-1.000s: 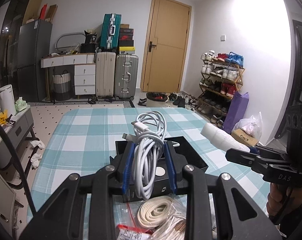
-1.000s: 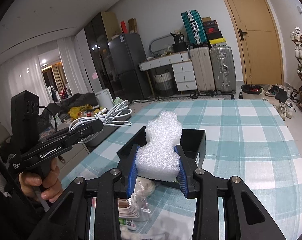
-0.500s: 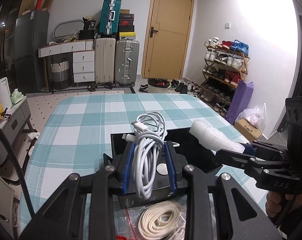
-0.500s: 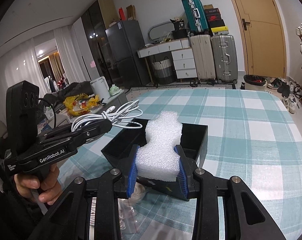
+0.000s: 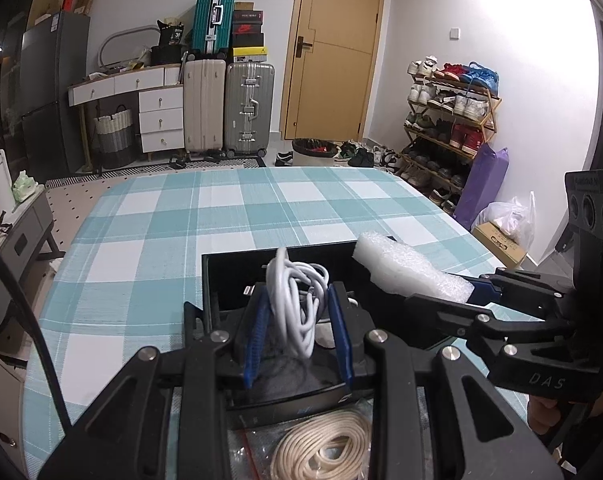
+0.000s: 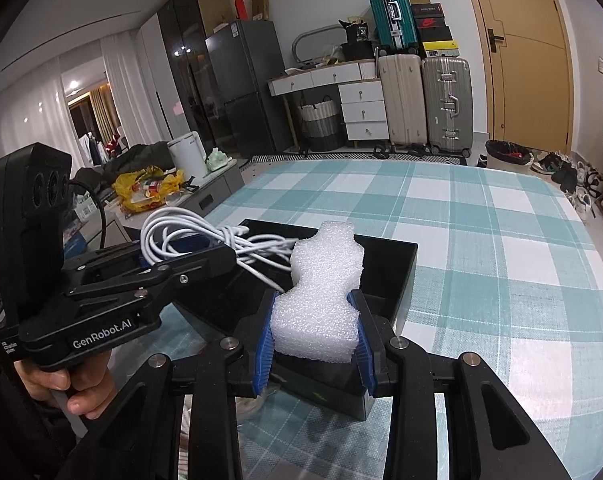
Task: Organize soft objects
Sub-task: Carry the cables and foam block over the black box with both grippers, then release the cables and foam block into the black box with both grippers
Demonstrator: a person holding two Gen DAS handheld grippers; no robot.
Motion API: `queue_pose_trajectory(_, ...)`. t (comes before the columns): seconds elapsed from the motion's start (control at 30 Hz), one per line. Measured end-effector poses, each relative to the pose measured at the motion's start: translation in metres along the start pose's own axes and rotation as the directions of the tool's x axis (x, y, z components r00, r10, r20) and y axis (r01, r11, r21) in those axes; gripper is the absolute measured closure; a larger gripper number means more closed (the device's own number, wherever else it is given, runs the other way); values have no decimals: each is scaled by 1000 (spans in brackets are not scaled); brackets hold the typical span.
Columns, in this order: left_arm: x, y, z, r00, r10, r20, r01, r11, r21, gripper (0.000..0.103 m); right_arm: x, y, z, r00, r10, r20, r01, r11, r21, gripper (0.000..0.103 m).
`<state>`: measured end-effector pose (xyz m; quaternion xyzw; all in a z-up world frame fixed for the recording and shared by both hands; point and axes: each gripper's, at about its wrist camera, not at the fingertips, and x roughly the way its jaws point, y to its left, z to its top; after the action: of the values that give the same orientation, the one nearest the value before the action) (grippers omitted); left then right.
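Lowering cable (image 5: 297, 304), foam (image 6: 321, 300) into box (image 5: 237, 276)

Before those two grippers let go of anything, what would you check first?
1. Left gripper holds the cable: ok.
2. Right gripper holds the foam: ok.
3. Cable above the black box: ok.
4. Foam above the box: ok.
5. Room in the box for both: cannot tell.
6. Grippers apart from each other: ok, though close.
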<state>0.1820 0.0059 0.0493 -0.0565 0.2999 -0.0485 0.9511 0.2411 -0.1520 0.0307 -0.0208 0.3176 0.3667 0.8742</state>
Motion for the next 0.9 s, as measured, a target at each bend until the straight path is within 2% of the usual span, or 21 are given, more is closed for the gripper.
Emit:
queue_pose_trajectory(0.2, 9, -1, -1, 1000, 2, -23, -1, 1000, 7, 75, 9, -2, 0, 1000, -1, -16, 0, 1000, -6, 68)
queue_pose_trajectory(0.5, 21, -1, 1, 997, 5, -72, -4, 1000, 14, 74, 19, -1, 0, 999, -43, -34, 41, 998, -40, 68)
queue_pose_trajectory(0.53, 22, -1, 1, 997, 5, -76, -4, 1000, 12, 73, 19, 0, 0, 998, -53, -34, 52, 998, -46, 65)
queue_pose_trajectory(0.57, 21, 0, 2, 997, 0, -79, 1, 1000, 8, 69, 18, 0, 1, 997, -69, -21, 68, 996, -50, 59)
queue_pose_trajectory(0.6, 20, 0, 2, 997, -6, -80, 7, 1000, 6, 58, 15, -1, 0, 997, -78, -6, 78, 996, -48, 55)
queue_pose_trajectory(0.67, 16, 1, 3, 997, -11, -73, 11, 1000, -3, 47, 8, -1, -1, 996, -86, 9, 86, 996, -39, 49)
queue_pose_trajectory(0.73, 10, 1, 3, 998, -15, -64, 16, 1000, 5, 46, 2, -4, -2, 996, -92, 9, 92, 995, -28, 44)
queue_pose_trajectory(0.77, 6, 0, 3, 998, -20, -62, 21, 1000, 13, 43, -2, -5, -3, 996, -93, 12, 93, 995, -20, 34)
queue_pose_trajectory(0.8, 3, 0, 3, 998, -22, -60, 23, 1000, 18, 33, -7, -7, -4, 996, -92, 18, 92, 996, -9, 29)
queue_pose_trajectory(0.87, -6, 0, 2, 999, -14, -43, 15, 1000, 24, 14, -21, -9, -7, 996, -83, 39, 83, 996, 18, 7)
queue_pose_trajectory(0.9, -12, 0, 1, 1000, -5, -29, 6, 1000, 23, 8, -27, -9, -9, 996, -79, 47, 78, 997, 28, 4)
